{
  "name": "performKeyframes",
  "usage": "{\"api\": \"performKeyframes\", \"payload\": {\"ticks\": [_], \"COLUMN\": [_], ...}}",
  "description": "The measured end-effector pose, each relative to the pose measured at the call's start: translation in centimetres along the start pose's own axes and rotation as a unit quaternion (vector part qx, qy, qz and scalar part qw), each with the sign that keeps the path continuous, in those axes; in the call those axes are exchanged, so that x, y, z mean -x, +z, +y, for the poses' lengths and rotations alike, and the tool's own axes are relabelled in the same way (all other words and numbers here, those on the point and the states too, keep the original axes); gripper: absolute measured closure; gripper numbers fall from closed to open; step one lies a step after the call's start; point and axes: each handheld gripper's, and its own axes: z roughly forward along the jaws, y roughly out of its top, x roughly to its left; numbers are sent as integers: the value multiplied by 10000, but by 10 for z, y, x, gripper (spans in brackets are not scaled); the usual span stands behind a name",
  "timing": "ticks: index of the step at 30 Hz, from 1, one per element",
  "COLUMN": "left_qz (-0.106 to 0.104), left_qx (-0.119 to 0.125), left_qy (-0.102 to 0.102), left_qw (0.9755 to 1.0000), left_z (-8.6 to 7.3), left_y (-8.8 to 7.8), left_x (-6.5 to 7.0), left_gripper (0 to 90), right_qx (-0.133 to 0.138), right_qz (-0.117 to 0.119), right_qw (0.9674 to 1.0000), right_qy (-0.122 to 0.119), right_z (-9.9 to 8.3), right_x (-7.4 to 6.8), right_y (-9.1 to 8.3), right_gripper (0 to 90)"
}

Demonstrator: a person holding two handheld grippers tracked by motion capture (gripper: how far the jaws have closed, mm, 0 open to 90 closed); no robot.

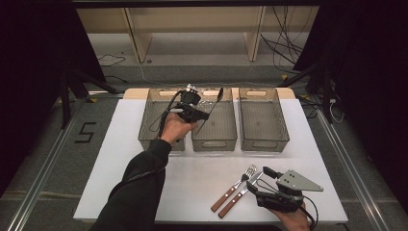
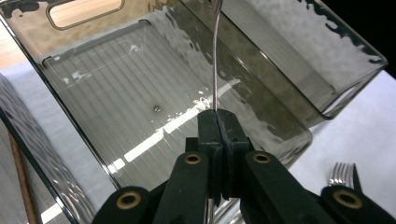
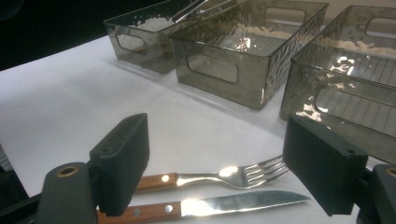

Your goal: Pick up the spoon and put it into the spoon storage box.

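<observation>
Three smoked plastic bins sit side by side. The left gripper [image 2: 217, 122], jaws clamped on a spoon [image 1: 217, 98], holds it above the middle bin [image 2: 140, 93], whose floor under the jaws is bare. The right gripper [image 3: 224, 168] stands wide open over one fork [image 3: 224, 176] and one knife [image 3: 233, 203], just ahead of its jaws on the table [image 1: 192, 183].

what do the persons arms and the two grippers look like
Both grippers are black. The left gripper trails a black cable past the hand. The right gripper carries a grey three-cornered plate with small holes on top, and a black cable loops near its hand. In the gripper views the jaws are blocky black pads on black links with brass-coloured pivot rivets. The left arm wears a dark long sleeve.
</observation>
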Motion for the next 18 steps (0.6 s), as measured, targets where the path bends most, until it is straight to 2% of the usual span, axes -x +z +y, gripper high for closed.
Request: {"api": "performKeyframes", "payload": {"ticks": [7, 18], "left_qz": [-33, 68], "left_qx": [64, -61], "left_qy": [-200, -204], "left_qw": [9998, 9998], "left_z": [2, 4], "left_y": [7, 20], "left_x": [-5, -9], "left_gripper": [890, 889], "right_qx": [1, 16], "right_qz": [4, 22], "right_qw": [10000, 10000], "right_qy": [2, 4], "right_z": [0, 0], "right_x": [0, 0], "right_y": [0, 0], "right_gripper": [236, 236]}}
